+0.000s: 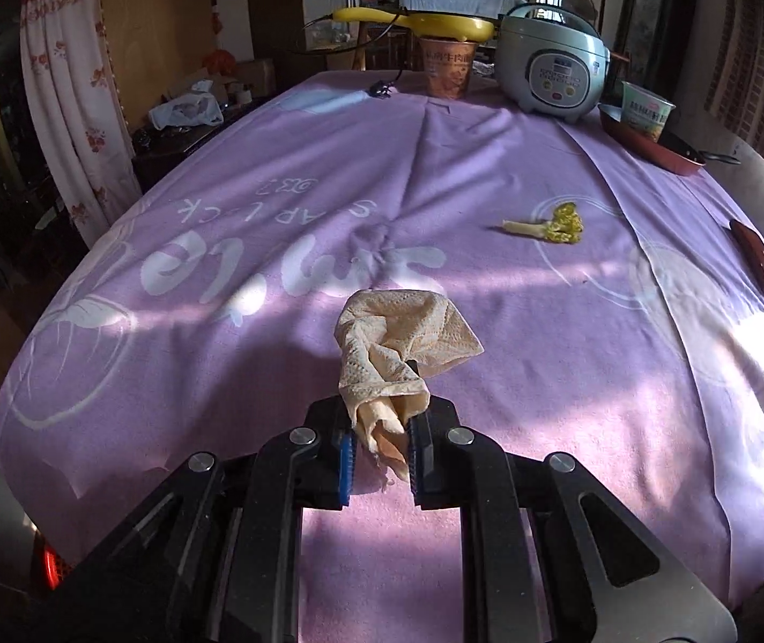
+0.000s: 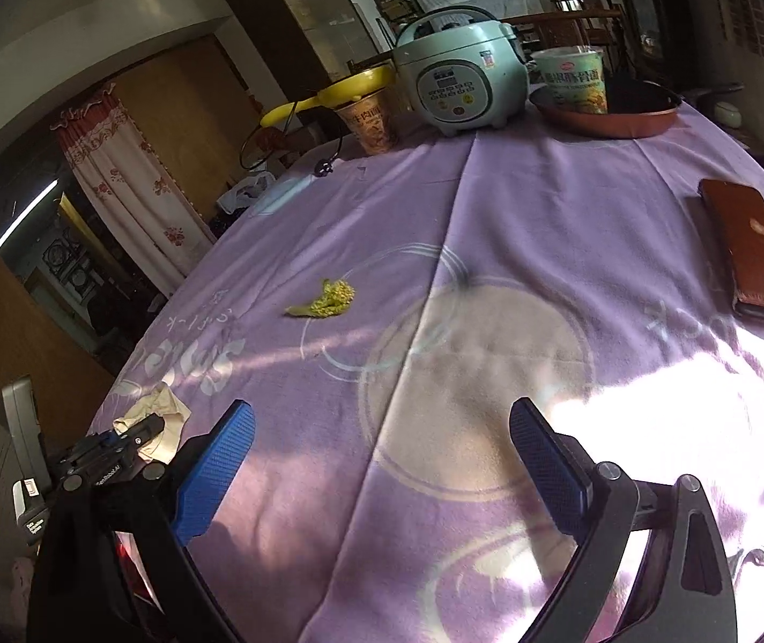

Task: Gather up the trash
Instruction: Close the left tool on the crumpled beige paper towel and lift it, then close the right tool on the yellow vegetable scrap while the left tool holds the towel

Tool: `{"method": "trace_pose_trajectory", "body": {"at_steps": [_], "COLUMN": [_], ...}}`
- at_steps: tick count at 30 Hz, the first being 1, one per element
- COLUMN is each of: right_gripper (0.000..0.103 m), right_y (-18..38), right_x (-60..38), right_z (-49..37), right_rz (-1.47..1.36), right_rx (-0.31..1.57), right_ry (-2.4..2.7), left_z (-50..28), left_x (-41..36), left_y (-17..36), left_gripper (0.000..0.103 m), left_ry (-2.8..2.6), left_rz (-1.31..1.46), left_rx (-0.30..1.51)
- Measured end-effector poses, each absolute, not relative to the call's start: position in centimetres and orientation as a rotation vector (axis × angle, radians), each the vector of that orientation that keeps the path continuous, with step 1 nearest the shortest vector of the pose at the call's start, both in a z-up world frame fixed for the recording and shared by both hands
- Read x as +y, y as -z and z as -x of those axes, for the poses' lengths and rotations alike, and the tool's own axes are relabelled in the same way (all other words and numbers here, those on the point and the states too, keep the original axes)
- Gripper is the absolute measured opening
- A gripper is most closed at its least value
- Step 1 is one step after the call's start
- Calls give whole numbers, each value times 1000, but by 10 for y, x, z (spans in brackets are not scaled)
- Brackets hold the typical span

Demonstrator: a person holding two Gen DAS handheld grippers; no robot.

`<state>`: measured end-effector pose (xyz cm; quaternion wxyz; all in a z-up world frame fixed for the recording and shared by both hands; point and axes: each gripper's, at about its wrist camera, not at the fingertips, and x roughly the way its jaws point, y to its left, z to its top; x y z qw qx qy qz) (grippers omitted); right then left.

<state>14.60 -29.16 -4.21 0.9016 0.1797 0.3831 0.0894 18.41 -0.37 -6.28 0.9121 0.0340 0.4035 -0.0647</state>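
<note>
Crumpled tissue [image 1: 392, 353] is pinched in the left gripper [image 1: 380, 447], its jaws clamped on it above the purple-clothed counter [image 1: 489, 161]. Right gripper [image 2: 382, 461] hangs with jaws spread wide and empty. Wilted vegetable scrap [image 2: 328, 297] lies farther out on the cloth

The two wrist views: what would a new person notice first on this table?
First, the crumpled paper towel pinched in the left gripper, just above the purple tablecloth. Next, the yellow-green vegetable scrap lying alone mid-table, ahead of the wide-open, empty right gripper. At the far edge stand a rice cooker and a cup noodle in a red pan.
</note>
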Motion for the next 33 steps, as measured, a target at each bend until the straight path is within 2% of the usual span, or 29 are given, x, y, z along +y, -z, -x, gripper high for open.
{"method": "trace_pose_trajectory", "body": {"at_steps": [3,8,13,25,33], "right_gripper": [93,77,67,53,52], "right_y": [28,31,47,89,94], "right_x": [-263,-224,-205,-208,-207], "right_z": [-171,-216,-261,-311,-317], "right_rz": [-272,-211,-212,-253,-257], "right_rx": [782,823,861,905,894], "right_ry": [-186,-215,-193,-123,-132], "left_z": [-192,-197,-200,-200,-200], "left_x": [4,11,17,17,17], "left_y": [67,76,84,88,88], "left_gripper": [17,17,17,17,17], "left_ry": [133,132,148,165,163], "left_rz": [-38,-17,13,17,15], "left_rx": [840,848,872,886,885]}}
